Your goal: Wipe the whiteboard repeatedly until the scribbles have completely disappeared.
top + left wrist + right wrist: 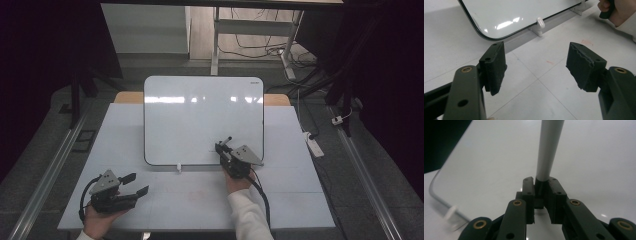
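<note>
Whiteboard sits propped on the pale table, leaning back on small white feet along its lower edge, and that is where I have my right gripper working. From the high view I see it at the board's lower right area, jaws pointing up the board toward the far side, with the grey three-cornered plate on top and the cable trailing back beside the white sleeve. In the right gripper view my jaws are closed tight around the dark end of a marker, whose grey barrel runs straight out from between them over the white surface of the board; I cannot tell whether its far tip touches the board. A faint short line shows on the board just left of those jaws. My left gripper rests well apart from all this, low at the near left of the table, held in the left hand with its jaws spread wide and nothing between them. In the left gripper view I look between those open pads at bare table, with the board's rounded lower corner ahead and the right hand at the upper right edge. Faint reddish smudges mark the table surface near there.
</note>
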Demonstrator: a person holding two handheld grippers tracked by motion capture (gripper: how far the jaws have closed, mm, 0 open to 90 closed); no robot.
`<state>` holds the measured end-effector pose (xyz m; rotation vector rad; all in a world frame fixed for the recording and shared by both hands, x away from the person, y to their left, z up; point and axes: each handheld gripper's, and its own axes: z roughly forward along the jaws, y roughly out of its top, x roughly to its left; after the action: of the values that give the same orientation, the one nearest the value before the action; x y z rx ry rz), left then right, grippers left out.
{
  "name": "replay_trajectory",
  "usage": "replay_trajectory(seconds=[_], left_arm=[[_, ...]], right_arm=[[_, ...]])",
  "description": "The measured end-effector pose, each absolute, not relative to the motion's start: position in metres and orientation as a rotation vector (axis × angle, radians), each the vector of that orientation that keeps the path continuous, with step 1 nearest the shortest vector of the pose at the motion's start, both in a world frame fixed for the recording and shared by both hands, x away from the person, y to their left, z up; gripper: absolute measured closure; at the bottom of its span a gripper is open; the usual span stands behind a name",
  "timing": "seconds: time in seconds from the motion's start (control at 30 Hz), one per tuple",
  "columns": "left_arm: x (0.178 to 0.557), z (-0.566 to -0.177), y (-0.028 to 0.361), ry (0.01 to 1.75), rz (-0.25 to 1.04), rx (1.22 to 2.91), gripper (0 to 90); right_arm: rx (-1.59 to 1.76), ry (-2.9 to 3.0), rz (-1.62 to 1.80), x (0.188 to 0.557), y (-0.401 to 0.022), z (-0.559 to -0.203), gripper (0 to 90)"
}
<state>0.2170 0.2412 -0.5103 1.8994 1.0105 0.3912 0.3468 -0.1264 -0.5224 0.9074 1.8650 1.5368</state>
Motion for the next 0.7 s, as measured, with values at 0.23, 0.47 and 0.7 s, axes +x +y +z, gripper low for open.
replay_trajectory(seconds=[0.23, 0.47, 0.7], left_arm=[[0.216, -0.510, 0.243, 1.011, 0.394, 1.894, 32.3], [0.217, -0.510, 0.240, 1.006, 0.394, 1.902, 32.3], [0.216, -0.510, 0.242, 1.012, 0.395, 1.894, 32.3]], right_arm=[[0.863, 1.895, 1.460, 0.338, -0.125, -0.526, 77.3], [0.864, 1.909, 1.492, 0.334, -0.117, -0.531, 77.3], [0.953, 1.846, 1.479, 0.337, -0.143, -0.526, 77.3]])
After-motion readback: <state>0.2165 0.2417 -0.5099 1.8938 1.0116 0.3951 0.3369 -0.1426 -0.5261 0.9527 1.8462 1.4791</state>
